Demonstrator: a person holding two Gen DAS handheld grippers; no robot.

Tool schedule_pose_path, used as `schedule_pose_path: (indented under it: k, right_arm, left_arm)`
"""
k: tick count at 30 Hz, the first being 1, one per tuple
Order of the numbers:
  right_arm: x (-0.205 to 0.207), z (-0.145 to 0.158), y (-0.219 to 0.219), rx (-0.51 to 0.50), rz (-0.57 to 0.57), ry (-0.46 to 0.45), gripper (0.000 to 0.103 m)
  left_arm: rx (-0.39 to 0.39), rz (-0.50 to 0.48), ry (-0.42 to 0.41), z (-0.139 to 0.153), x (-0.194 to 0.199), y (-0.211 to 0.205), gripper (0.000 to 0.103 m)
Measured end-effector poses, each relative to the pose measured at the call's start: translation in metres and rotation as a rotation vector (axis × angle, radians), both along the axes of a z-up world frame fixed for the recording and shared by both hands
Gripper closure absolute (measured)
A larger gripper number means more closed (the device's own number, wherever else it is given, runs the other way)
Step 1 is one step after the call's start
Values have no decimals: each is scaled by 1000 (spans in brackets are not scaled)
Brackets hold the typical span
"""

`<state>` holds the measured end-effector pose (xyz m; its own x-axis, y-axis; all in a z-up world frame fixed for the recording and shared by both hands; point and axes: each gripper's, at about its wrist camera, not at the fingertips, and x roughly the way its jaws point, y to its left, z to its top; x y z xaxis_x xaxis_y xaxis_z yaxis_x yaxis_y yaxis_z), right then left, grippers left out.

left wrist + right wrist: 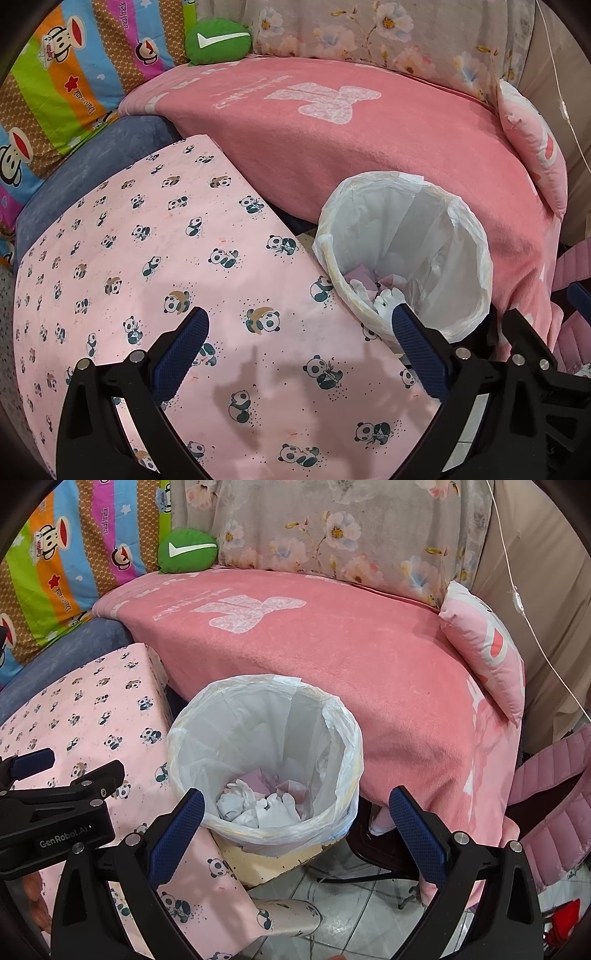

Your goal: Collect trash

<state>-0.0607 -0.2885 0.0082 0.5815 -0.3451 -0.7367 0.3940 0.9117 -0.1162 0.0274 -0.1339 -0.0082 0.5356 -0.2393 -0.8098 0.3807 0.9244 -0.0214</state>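
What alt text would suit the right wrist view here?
The open right gripper hovers over a white-lined trash bin holding crumpled white tissues, between a panda-print table and a pink blanket. The left gripper shows at left.

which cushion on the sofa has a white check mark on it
The small green cushion in the back corner; the pink cushion at the other end has a pink-and-white print, no check mark.

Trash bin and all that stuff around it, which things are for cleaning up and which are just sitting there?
For the job:
- trash bin with its white liner
- crumpled white paper at its bottom
- left gripper and right gripper, jaws open and empty

Just lying about:
- panda tablecloth
- pink blanket
- green cushion
- pink pillow
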Motion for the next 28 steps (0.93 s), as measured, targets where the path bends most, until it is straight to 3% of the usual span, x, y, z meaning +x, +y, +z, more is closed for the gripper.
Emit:
schedule_pose_path:
  k: [28]
  right_arm:
    - [-2,1,-2,1,-6,-7,4]
  left_arm:
    - [-7,-35,-35,6,-4,-3,8]
